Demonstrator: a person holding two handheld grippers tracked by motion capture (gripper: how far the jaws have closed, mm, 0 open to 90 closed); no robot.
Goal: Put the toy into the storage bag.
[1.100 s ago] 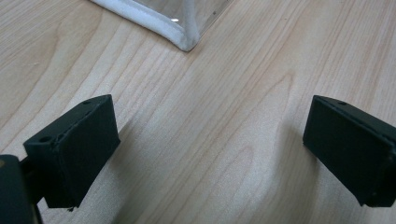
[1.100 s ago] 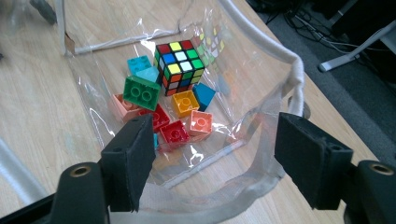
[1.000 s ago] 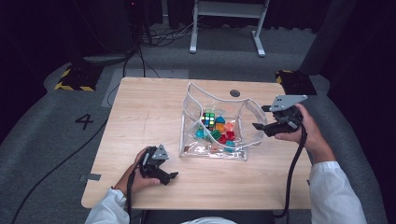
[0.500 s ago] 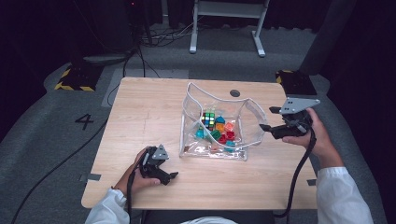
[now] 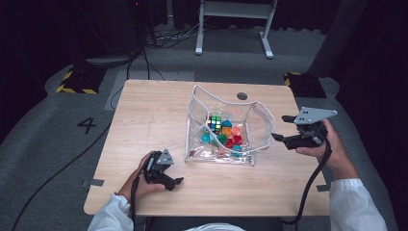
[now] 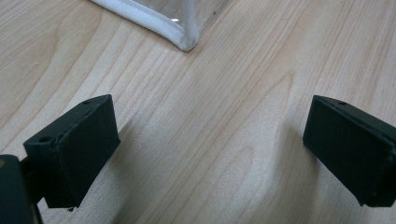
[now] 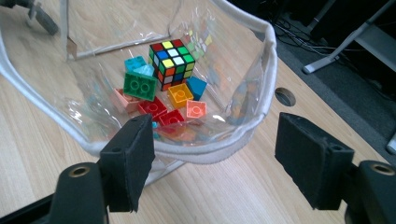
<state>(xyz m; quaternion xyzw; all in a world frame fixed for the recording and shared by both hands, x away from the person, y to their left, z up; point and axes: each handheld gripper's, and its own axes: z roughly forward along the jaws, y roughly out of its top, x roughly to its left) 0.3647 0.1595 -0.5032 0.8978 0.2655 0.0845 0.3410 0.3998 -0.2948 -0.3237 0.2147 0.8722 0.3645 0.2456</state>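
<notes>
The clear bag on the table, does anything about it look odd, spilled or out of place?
Nothing spilled: the puzzle cube and bricks all sit inside the clear bag. Its white-trimmed rim sags and buckles unevenly, just soft plastic slumping.

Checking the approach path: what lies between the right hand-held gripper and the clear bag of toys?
In the right gripper view, only bare wooden table separates the open right hand-held gripper from the clear bag; its white rim sits just ahead of the jaws.
</notes>
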